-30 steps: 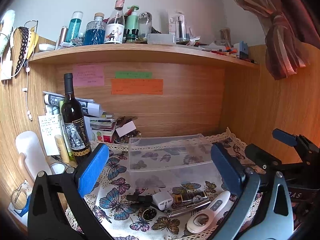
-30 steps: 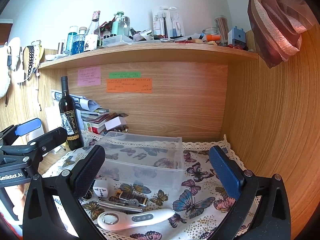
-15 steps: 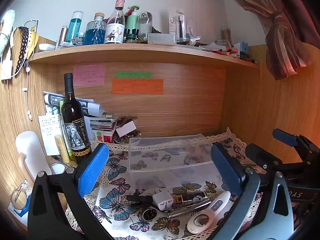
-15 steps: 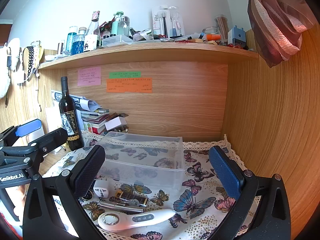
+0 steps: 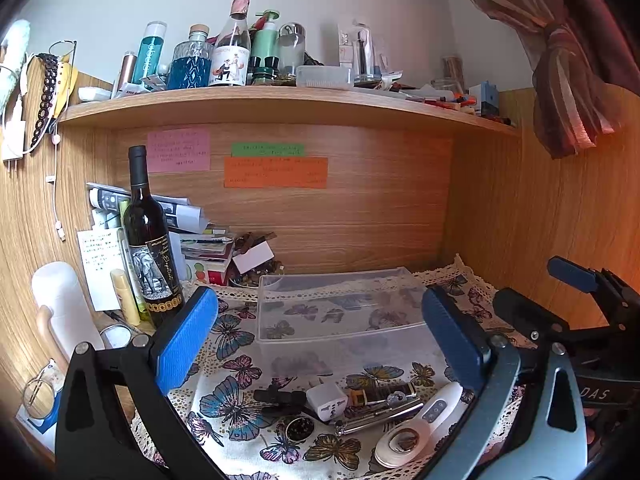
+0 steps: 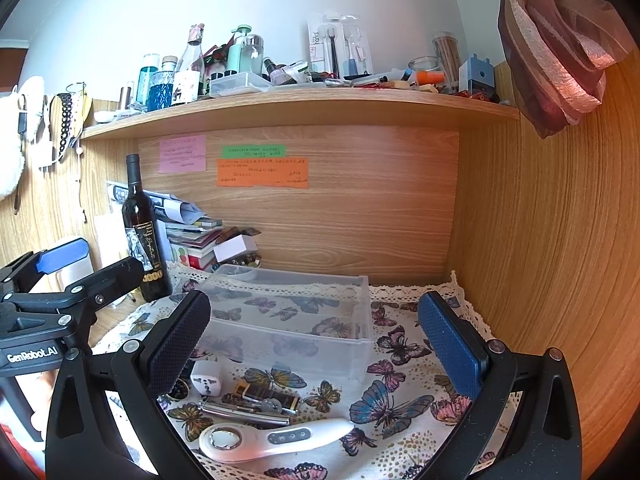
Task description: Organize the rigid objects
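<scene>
A clear plastic bin [image 5: 340, 312] [image 6: 292, 320] sits empty on the butterfly cloth. In front of it lie a white plug adapter [image 5: 327, 400] [image 6: 206, 377], a white handheld device [image 5: 418, 424] [image 6: 272, 438], a dark tube with gold bands [image 5: 382, 393] [image 6: 266, 394], a metal pen-like tool [image 5: 376, 416] [image 6: 244, 412], a black clip [image 5: 278, 397] and a round black tin [image 5: 299, 429]. My left gripper [image 5: 320, 340] hangs open above these items. My right gripper [image 6: 316, 344] is open too, over the bin's near wall. Neither holds anything.
A wine bottle [image 5: 148, 240] [image 6: 142, 232] stands at the back left by stacked books and papers [image 5: 200, 248]. A white cylinder [image 5: 64, 308] is far left. The shelf [image 5: 280, 104] above carries several bottles. Wooden walls close the back and right.
</scene>
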Tool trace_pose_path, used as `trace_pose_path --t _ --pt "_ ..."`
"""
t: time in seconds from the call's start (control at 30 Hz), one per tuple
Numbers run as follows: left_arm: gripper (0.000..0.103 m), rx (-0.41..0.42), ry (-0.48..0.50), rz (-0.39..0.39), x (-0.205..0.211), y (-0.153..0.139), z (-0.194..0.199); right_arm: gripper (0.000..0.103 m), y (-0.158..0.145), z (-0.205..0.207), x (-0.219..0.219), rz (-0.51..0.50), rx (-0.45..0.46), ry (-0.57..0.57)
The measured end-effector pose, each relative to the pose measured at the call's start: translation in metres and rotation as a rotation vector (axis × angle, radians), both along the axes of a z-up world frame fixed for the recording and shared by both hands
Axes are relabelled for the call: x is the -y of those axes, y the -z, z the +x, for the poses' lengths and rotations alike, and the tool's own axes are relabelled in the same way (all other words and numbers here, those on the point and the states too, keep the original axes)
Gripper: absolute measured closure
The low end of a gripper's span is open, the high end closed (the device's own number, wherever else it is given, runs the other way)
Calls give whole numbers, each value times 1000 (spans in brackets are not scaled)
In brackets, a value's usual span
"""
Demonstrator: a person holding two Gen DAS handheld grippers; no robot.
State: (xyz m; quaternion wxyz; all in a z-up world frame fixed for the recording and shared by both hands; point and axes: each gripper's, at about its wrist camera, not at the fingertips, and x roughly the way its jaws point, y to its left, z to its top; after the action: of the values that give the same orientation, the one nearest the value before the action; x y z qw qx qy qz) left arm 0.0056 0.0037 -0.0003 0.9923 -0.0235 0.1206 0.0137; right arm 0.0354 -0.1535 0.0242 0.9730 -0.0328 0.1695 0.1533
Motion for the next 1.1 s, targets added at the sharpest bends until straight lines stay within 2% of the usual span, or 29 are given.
trace_pose_path --t 0.53,0.7,0.93,1.1 --pt "0 9 -4 9 0 0 -2 0 0 0 0 6 -1 -5" --pt "0 -10 6 -2 -8 1 -2 0 5 4 0 -27 -13 12" --pt "1 -54 -34 -1 -26 13 0 0 35 19 8 -69 -148 18" --pt "1 -148 -53 17 -33 40 8 0 59 24 5 -89 -246 -1"
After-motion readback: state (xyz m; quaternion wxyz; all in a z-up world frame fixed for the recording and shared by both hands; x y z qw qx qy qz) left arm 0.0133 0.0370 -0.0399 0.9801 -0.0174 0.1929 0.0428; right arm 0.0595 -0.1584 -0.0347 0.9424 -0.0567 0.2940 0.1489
